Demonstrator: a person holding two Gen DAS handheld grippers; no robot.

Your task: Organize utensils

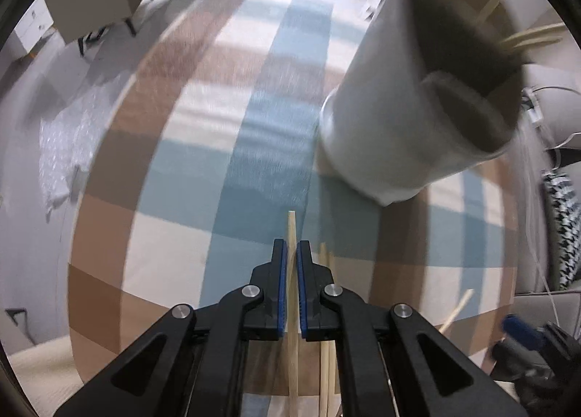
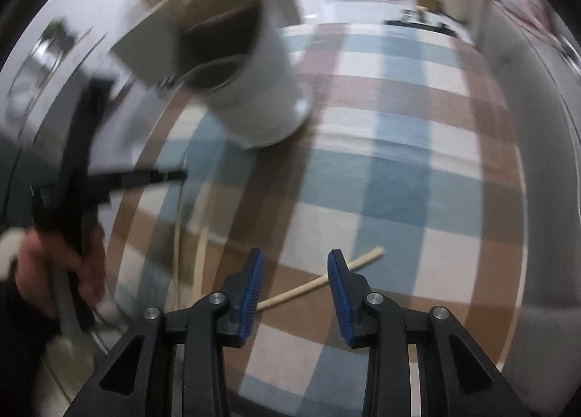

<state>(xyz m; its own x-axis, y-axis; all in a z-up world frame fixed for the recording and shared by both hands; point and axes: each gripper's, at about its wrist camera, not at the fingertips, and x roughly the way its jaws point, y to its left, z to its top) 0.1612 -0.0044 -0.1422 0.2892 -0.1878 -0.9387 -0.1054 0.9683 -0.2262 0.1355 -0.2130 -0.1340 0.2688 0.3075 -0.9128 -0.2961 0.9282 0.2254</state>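
Covering the round tabletop (image 2: pixel 417 170) is a blue, brown and cream checked cloth, and on it stands a tall white cylindrical utensil holder (image 1: pixel 399 97) with a dark divided interior, several pale wooden chopsticks (image 1: pixel 526 37) already leaning out of its mouth. More loose chopsticks lie on the cloth near the left hand-held gripper (image 1: pixel 292 261), whose blue-padded jaws are pressed nearly together on a single pale wooden chopstick (image 1: pixel 291 228) running lengthwise between them. The right hand-held gripper (image 2: pixel 296 272) is spread wide and holds nothing, with another loose chopstick (image 2: pixel 308 286) lying crosswise on the cloth just beyond its fingers. Both views are blurred, so the risk I judge is a thin stick pivoting or slipping in so narrow a pinch, or its tip striking the holder's rim and tipping the holder.
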